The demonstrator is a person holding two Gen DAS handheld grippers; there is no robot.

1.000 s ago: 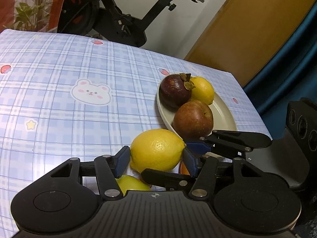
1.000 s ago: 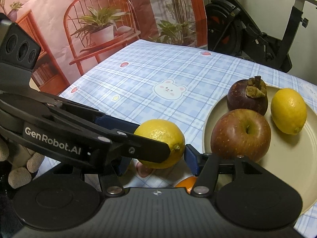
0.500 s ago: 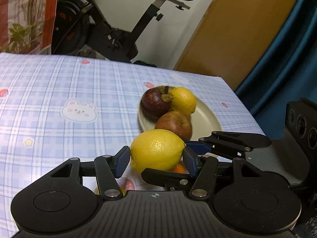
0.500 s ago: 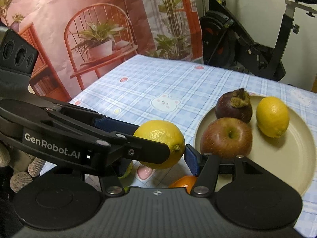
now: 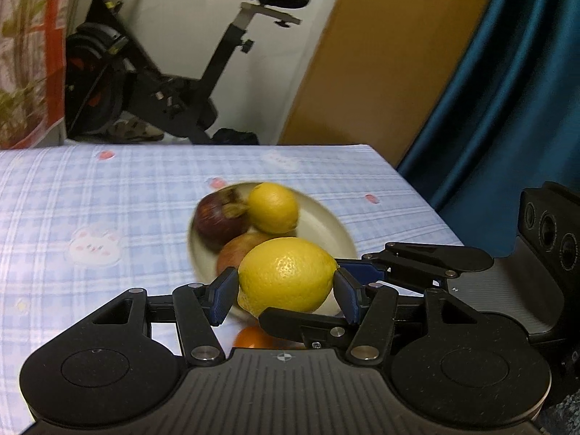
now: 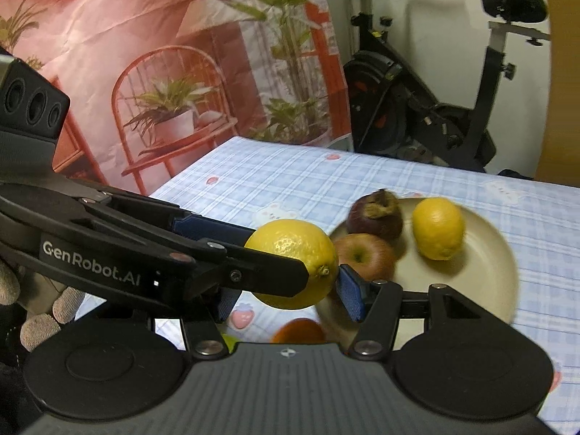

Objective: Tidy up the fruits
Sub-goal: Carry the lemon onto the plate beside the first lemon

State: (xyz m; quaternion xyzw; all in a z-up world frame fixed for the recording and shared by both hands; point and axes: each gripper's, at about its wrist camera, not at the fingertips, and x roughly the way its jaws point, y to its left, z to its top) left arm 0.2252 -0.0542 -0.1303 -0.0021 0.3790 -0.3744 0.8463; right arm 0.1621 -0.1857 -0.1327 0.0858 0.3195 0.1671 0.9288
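Now both tongs, left gripper (image 5: 286,290) and right gripper (image 6: 286,286), clamp 1 lemon (image 5: 286,275), lifted higher above the table, plate (image 5: 326,228) just ahead, ready for delivery.

The plate (image 5: 326,228) and its apple (image 5: 235,253) are motion-blurred, the apple half hidden behind the held lemon (image 5: 286,279). An orange (image 6: 299,330) peeks from behind the right claw's body, mostly covered

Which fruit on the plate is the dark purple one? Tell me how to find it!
Look at the blue checked tablecloth and find the round cream plate on it. Three fruits sit there: a lemon, a red apple and, at the back, the mangosteen. It is the only dark purple one, with a dry brown cap on top.
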